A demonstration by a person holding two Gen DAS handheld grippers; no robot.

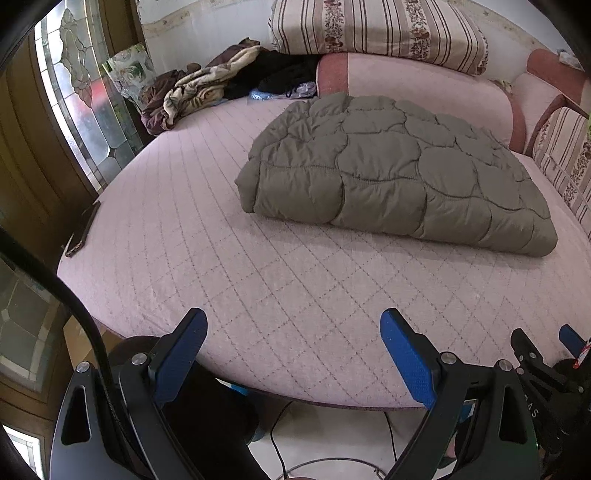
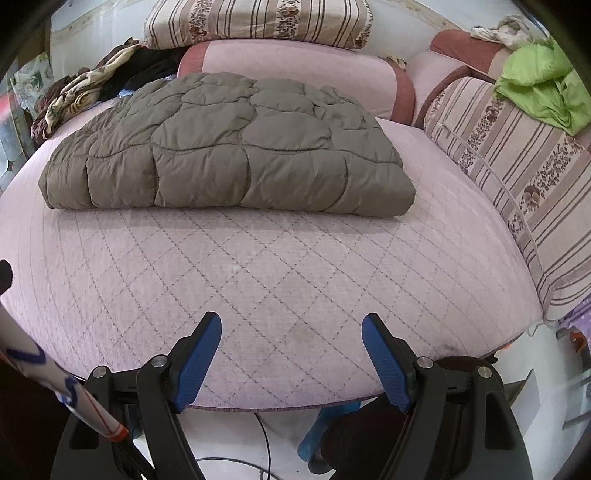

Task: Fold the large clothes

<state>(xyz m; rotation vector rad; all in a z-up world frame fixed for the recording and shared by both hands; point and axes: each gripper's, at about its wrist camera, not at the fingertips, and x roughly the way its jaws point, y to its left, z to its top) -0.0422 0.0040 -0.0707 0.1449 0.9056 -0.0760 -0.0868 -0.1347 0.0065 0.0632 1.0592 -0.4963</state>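
Note:
An olive-grey quilted puffer garment [image 1: 399, 173] lies folded into a thick flat bundle on the pink quilted bed [image 1: 221, 280]. It also shows in the right wrist view [image 2: 229, 147], in the middle of the bed [image 2: 258, 277]. My left gripper [image 1: 293, 325] is open and empty, held over the bed's near edge, well short of the garment. My right gripper [image 2: 291, 325] is open and empty too, over the near edge and apart from the garment. The right gripper's fingers [image 1: 570, 338] show at the lower right of the left wrist view.
Striped floral cushions [image 1: 376, 29] and pink bolsters [image 2: 295, 74] line the back. A pile of crumpled clothes [image 1: 207, 85] lies at the back left. A green garment [image 2: 543, 85] rests on a striped cushion at right. A dark phone [image 1: 83, 229] lies on the bed's left edge. Cables run on the floor [image 2: 266, 443].

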